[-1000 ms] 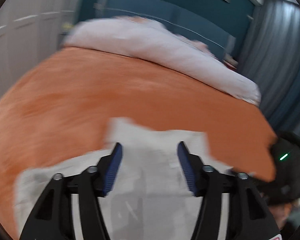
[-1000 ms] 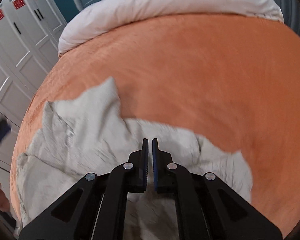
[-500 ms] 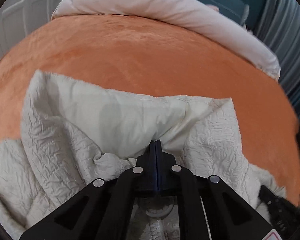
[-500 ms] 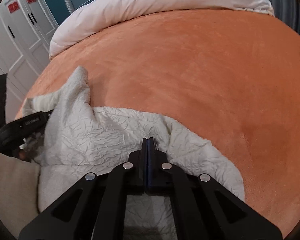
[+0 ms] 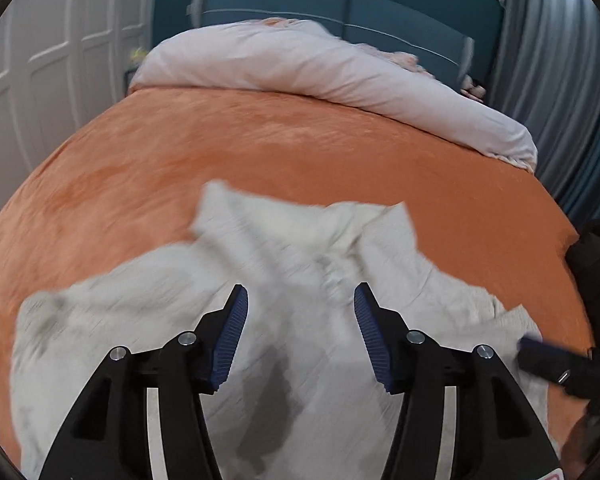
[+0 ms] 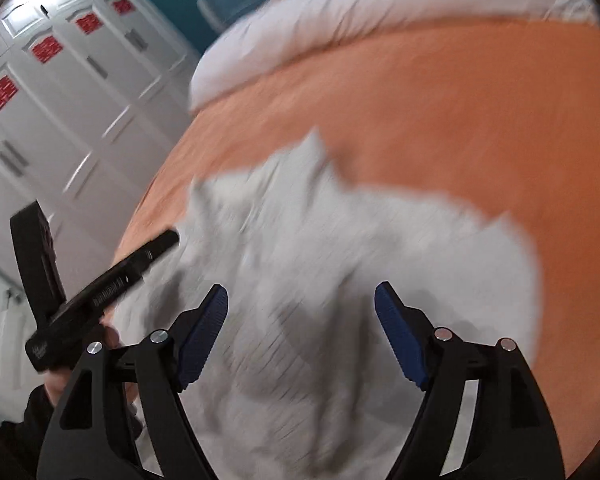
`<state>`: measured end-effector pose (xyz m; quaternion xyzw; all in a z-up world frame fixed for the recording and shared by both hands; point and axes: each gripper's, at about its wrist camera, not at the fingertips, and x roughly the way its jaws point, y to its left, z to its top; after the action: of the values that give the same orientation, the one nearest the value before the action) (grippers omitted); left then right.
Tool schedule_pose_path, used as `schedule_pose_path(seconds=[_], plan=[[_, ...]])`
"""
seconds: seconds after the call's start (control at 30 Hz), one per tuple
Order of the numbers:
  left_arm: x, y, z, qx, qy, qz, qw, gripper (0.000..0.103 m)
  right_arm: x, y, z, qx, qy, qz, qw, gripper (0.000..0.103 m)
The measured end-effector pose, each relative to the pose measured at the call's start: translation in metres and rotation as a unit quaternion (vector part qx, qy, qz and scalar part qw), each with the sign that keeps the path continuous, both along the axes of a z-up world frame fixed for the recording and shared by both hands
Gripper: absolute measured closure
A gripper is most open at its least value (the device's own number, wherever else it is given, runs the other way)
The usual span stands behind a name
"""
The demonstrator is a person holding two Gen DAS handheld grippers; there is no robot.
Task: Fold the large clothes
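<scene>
Both sprung wide since half a second ago — left gripper (image 5: 300, 332) and right gripper (image 6: 300, 336) no longer pinched shut, gripping nothing. Hovering over the crumpled white garment (image 5: 284, 280), spread on the near part of the orange bedspread (image 5: 260, 148) — blurred in the right view.

Orange bedspread (image 5: 260, 152) spread over bed; white duvet (image 5: 320, 68) bunched along head edge (blue headboard (image 5: 340, 4) behind); white wardrobe doors (image 6: 60, 92) seen beside.
</scene>
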<state>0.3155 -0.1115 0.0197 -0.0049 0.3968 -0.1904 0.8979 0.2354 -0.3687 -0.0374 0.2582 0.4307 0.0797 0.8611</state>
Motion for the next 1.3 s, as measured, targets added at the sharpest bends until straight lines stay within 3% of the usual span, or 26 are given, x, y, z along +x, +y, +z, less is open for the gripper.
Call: schedule_pose_path(seconds=[0.07,0.1,0.13,0.23,0.27,0.3,0.37,0.47,0.57,0.67,0.77,0.87,0.93,0.97,1.13,1.3], plan=[[-0.004,0.019,-0.003,0.004,0.014,0.016,0.9998,0.049,-0.002,0.019,-0.015,-0.054,0.033,0.013,0.998,0.081],[-0.006,0.026,-0.002,0.006,0.017,0.022,0.9996,0.049,-0.011,0.024,-0.011,-0.057,0.026,0.012,0.998,0.091],[-0.009,0.034,0.0,0.005,0.018,0.026,0.9995,0.049,-0.023,0.025,-0.003,-0.05,0.009,0.009,0.999,0.093],[-0.019,0.055,0.0,0.018,0.006,0.037,0.9991,0.049,-0.056,0.018,0.005,-0.061,-0.003,-0.018,0.998,0.093],[-0.02,0.058,-0.007,0.028,0.009,0.042,0.9987,0.049,-0.056,0.02,-0.007,-0.063,0.015,-0.019,0.998,0.09],[-0.018,0.06,-0.021,0.038,0.023,0.045,0.998,0.049,-0.048,0.019,-0.029,-0.066,0.051,-0.012,0.996,0.078],[-0.019,0.06,-0.045,0.057,0.023,0.049,0.9969,0.047,-0.048,0.013,-0.043,-0.039,0.058,-0.014,0.997,0.078],[-0.022,0.058,-0.043,0.073,0.013,0.054,0.9957,0.048,-0.049,0.007,-0.007,-0.066,0.044,-0.057,0.995,0.073],[-0.017,0.063,-0.02,0.04,0.009,0.057,0.9975,0.047,-0.044,-0.004,0.029,-0.097,0.001,-0.101,0.99,0.073],[0.007,0.055,-0.002,0.04,-0.01,0.062,0.9972,0.041,-0.009,0.001,0.041,-0.111,-0.019,-0.091,0.989,0.075],[0.038,0.048,-0.015,0.053,0.012,0.073,0.9958,0.041,0.044,0.012,0.021,-0.124,0.003,-0.075,0.989,0.09],[0.066,0.051,-0.048,0.069,0.063,0.091,0.9914,0.04,0.078,0.016,-0.021,-0.151,0.057,-0.073,0.984,0.094],[0.068,0.054,-0.067,0.085,0.051,0.091,0.9909,0.036,0.085,0.013,-0.064,-0.174,0.093,-0.073,0.978,0.101],[0.066,0.054,-0.073,0.085,0.045,0.091,0.9913,0.035,0.084,0.012,-0.07,-0.171,0.078,-0.077,0.979,0.102],[0.066,0.049,-0.083,0.097,0.031,0.101,0.9896,0.031,0.079,0.021,-0.071,-0.211,0.052,-0.092,0.972,0.102],[0.067,0.05,-0.078,0.097,0.039,0.1,0.9894,0.031,0.078,0.015,-0.068,-0.184,0.053,-0.089,0.977,0.101]])
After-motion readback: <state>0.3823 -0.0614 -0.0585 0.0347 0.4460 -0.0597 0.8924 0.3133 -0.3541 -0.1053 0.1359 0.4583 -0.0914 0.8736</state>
